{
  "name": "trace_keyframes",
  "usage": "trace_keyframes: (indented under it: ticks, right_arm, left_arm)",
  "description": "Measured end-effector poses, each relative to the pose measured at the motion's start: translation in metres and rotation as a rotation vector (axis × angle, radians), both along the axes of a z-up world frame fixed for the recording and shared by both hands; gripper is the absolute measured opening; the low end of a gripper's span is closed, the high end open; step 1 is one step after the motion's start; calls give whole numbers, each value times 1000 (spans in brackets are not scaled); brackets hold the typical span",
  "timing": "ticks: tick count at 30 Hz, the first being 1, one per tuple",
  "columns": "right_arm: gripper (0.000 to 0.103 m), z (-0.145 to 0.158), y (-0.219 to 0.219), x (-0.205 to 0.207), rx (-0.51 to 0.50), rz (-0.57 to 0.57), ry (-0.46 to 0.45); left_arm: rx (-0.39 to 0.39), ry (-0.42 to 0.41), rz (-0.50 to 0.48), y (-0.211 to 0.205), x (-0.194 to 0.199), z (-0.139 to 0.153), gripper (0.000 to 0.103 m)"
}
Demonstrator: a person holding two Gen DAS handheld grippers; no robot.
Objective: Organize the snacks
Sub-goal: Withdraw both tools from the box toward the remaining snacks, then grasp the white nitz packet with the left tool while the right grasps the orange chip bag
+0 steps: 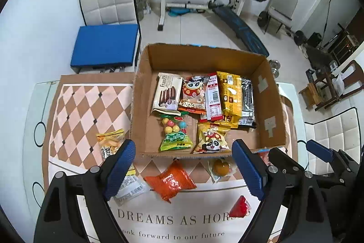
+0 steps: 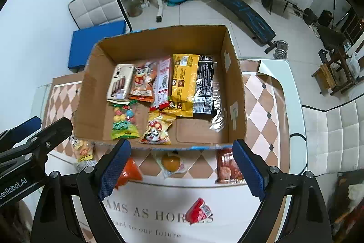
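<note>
Left claw (image 1: 184,165): we see it spread wide, holding nothing, above the orange packet (image 1: 170,181).
Right claw (image 2: 179,165): also wide apart and empty, near the box (image 2: 236,92).
Snacks: most lie in the box; several lie on the mat (image 1: 75,111).
Right view only: brown packet (image 2: 227,169).

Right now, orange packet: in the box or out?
Out. The orange packet lies on the table mat in front of the cardboard box, outside its near wall, between the open left tongs.

Brown box (image 1: 270,106), bright packets, checked cloth

Cloth (image 1: 75,106) in pink-and-brown diamonds; orange packet (image 1: 170,181), red one (image 2: 200,212), yellow bag (image 2: 183,83), black bag (image 2: 204,85), blue pads (image 1: 120,167), blue cushion (image 1: 104,44).
</note>
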State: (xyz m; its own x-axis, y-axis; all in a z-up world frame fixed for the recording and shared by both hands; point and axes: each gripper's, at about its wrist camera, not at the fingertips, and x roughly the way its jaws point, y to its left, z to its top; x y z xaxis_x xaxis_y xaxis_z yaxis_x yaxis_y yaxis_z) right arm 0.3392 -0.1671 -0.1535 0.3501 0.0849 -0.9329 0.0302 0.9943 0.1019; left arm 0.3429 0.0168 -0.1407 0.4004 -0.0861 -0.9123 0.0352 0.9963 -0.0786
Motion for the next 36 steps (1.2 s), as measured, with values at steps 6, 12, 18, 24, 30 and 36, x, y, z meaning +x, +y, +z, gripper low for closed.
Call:
trace_keyframes:
  ticks: [6, 12, 18, 24, 30, 36]
  right_arm:
    - [93, 20, -1, -27, 38, -1, -25]
    - [93, 13, 2, -41, 111, -4, 26]
    - [93, -64, 16, -38, 271, -56, 226]
    - [93, -159, 52, -34, 420, -182, 418]
    - [93, -204, 90, -21, 417, -266, 461]
    - [93, -225, 113, -10, 365, -325, 459]
  left_arm:
    - [5, -53, 9, 4, -29, 22, 87]
    - [-6, -74, 49, 22, -50, 19, 87]
    - [23, 6, 134, 64, -60, -20, 87]
    - [124, 114, 249, 119, -68, -81, 87]
    - [199, 227, 294, 156, -74, -134, 87]
    - [284, 254, 129, 153, -71, -167, 87]
